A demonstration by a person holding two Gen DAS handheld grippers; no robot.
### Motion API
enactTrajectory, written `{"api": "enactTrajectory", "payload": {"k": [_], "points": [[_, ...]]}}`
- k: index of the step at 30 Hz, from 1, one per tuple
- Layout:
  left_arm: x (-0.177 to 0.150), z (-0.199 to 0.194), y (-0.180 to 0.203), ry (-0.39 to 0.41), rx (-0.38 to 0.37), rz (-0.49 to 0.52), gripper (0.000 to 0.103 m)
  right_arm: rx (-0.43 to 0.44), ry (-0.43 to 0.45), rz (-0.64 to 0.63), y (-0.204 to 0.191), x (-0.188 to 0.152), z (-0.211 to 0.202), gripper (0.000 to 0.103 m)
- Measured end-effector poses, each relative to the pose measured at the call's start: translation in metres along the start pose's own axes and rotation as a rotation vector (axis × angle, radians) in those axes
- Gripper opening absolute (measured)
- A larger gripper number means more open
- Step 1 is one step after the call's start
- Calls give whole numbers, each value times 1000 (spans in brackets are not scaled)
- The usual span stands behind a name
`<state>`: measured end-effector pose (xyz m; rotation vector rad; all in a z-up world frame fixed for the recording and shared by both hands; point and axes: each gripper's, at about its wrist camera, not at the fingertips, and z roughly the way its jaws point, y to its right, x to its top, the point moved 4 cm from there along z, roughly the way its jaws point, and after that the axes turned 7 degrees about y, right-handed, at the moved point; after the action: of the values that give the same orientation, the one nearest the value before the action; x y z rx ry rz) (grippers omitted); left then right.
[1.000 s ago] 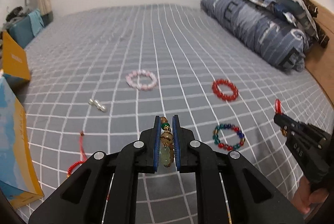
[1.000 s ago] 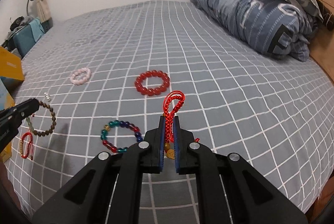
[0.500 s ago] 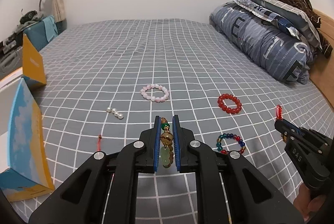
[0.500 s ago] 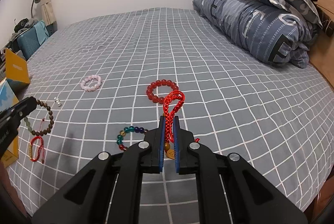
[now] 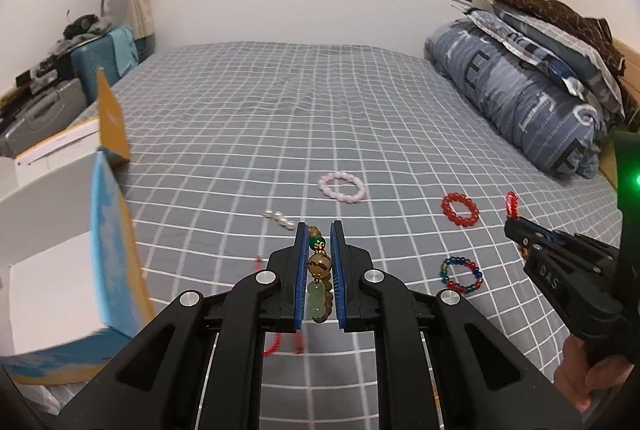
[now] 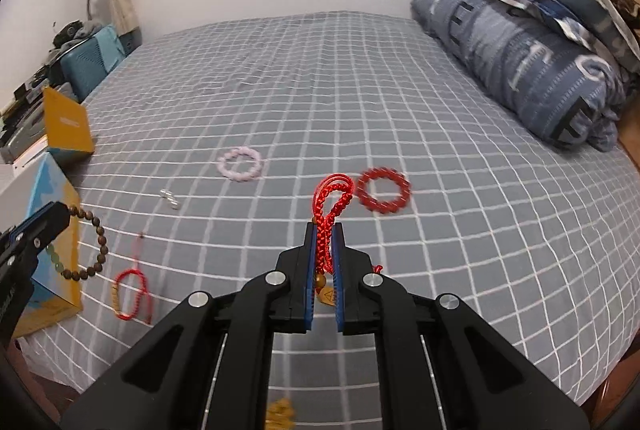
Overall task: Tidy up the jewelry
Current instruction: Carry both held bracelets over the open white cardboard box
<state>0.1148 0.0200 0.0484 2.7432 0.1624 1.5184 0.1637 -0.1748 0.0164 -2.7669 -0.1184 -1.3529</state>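
Left gripper is clamping a brown bead bracelet, its loop hanging free above the bed, close beside the open box at the bed's left edge. Right gripper is pinching a red braided cord bracelet, its loop sticking up past the fingertips and a gold charm dangling between the blue pads.

Lying on the checked sheet: pink bead bracelet, red bead bracelet, multicolor bead bracelet, short pearl string, and a red cord bracelet near the front-left edge.

Far half of the bed is showing wide bare sheet. Rolled duvet is walling off the right side; suitcase and clutter are crowding the left edge.
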Motion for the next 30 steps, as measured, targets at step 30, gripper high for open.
{"api": "enactTrajectory", "payload": {"k": [30], "points": [[-5,-119,-283,-20,381,-213,11,382,-28,-307,-372,11,-38,7]]}}
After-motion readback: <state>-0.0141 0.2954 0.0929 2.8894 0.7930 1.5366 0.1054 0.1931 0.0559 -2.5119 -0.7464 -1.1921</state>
